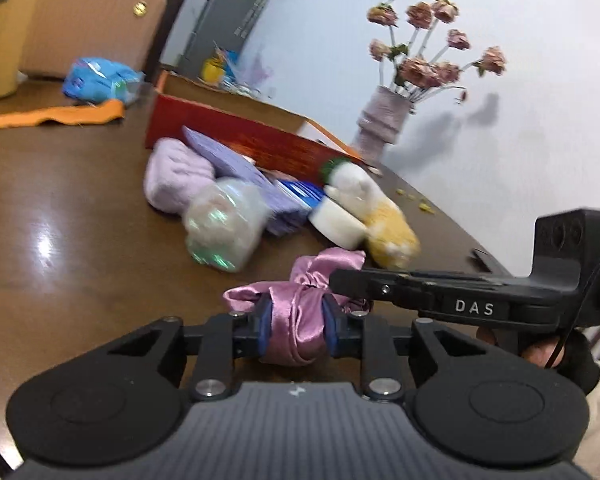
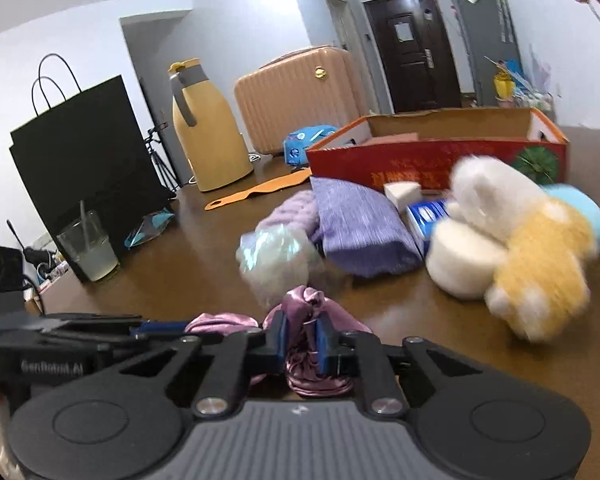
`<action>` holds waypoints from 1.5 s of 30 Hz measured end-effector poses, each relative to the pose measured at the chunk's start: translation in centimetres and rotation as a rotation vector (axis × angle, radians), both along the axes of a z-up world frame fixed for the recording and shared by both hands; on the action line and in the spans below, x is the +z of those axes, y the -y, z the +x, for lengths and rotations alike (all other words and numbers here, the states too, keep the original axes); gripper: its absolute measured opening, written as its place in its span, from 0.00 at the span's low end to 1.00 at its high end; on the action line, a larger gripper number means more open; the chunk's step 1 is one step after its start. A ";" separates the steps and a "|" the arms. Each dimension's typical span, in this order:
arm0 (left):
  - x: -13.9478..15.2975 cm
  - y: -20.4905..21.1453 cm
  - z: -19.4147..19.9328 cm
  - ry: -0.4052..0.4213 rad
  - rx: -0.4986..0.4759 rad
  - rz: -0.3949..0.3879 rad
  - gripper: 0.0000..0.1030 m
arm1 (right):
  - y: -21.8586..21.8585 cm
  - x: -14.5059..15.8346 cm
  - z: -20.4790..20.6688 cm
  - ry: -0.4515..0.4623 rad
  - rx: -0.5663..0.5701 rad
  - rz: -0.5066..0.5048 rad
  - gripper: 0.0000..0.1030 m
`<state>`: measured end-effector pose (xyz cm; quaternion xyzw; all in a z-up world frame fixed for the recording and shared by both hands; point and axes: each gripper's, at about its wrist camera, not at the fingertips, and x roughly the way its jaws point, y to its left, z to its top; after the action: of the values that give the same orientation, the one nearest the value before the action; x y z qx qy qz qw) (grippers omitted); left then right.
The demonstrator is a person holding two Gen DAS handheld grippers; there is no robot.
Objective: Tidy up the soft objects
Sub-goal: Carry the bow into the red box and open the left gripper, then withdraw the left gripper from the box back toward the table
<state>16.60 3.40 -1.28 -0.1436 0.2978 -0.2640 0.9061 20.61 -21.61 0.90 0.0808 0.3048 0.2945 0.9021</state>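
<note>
A pink satin cloth (image 1: 296, 320) lies bunched at the near edge of the brown table (image 1: 80, 208). My left gripper (image 1: 296, 324) is shut on one part of it. My right gripper (image 2: 302, 344) is shut on another fold of the same pink satin cloth (image 2: 306, 300); its black body crosses the left wrist view from the right. Behind the cloth lies a heap of soft things: a lilac fluffy bundle (image 1: 176, 176), a shiny wrapped ball (image 1: 224, 224), a purple folded cloth (image 2: 360, 228), a white round sponge (image 2: 464, 260) and a white-and-yellow plush toy (image 2: 532, 248).
A red open cardboard box (image 2: 440, 156) stands behind the heap. Farther back are a yellow thermos jug (image 2: 208, 136), a peach suitcase (image 2: 300, 92), a black paper bag (image 2: 84, 148), a plastic cup (image 2: 90, 248), an orange strip (image 1: 56, 114), a blue packet (image 1: 100, 80) and a vase of flowers (image 1: 384, 120).
</note>
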 end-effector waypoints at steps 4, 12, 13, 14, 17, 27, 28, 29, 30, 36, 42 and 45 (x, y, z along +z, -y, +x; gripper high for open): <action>1.3 0.9 0.4 0.011 -0.031 0.012 0.20 | 1.2 0.5 -1.2 -0.004 -0.049 0.032 0.13; 11.6 -0.3 13.0 0.145 -0.066 0.030 0.20 | 1.2 9.7 8.4 0.163 -0.043 0.080 0.12; 12.3 -0.1 16.0 0.133 -0.050 0.069 0.20 | 0.6 10.6 11.3 0.162 -0.046 0.055 0.12; 12.8 0.0 19.0 0.104 -0.037 0.099 0.20 | -0.1 11.1 14.5 0.143 -0.054 0.040 0.13; 12.4 0.4 28.1 -0.016 0.021 0.196 0.20 | -2.8 10.6 24.4 0.023 -0.093 -0.027 0.13; 5.9 0.7 36.9 -0.097 0.202 0.385 0.35 | -6.1 2.0 37.1 -0.327 -0.252 -0.001 0.34; 5.9 0.8 36.6 -0.084 0.185 0.406 0.36 | -5.9 1.7 37.1 -0.329 -0.263 -0.004 0.41; 5.9 0.9 36.4 -0.077 0.168 0.415 0.40 | -5.6 1.6 37.0 -0.335 -0.271 -0.001 0.44; 6.0 1.0 36.3 -0.074 0.153 0.415 0.43 | -5.3 1.5 37.0 -0.345 -0.279 0.008 0.47; 8.9 0.6 34.5 -0.039 0.173 0.408 0.58 | -4.6 5.0 35.7 -0.277 -0.291 -0.027 0.48; 14.6 -1.8 29.1 0.059 0.210 0.387 0.72 | -0.6 11.1 30.6 -0.123 -0.303 -0.115 0.59; 16.5 -3.0 26.1 0.088 0.241 0.380 0.76 | 1.8 13.3 26.8 -0.049 -0.312 -0.177 0.63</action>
<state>42.66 6.37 15.24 0.0067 0.2829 -0.0994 0.9540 47.39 -23.45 14.21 0.0546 0.3352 0.1208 0.9328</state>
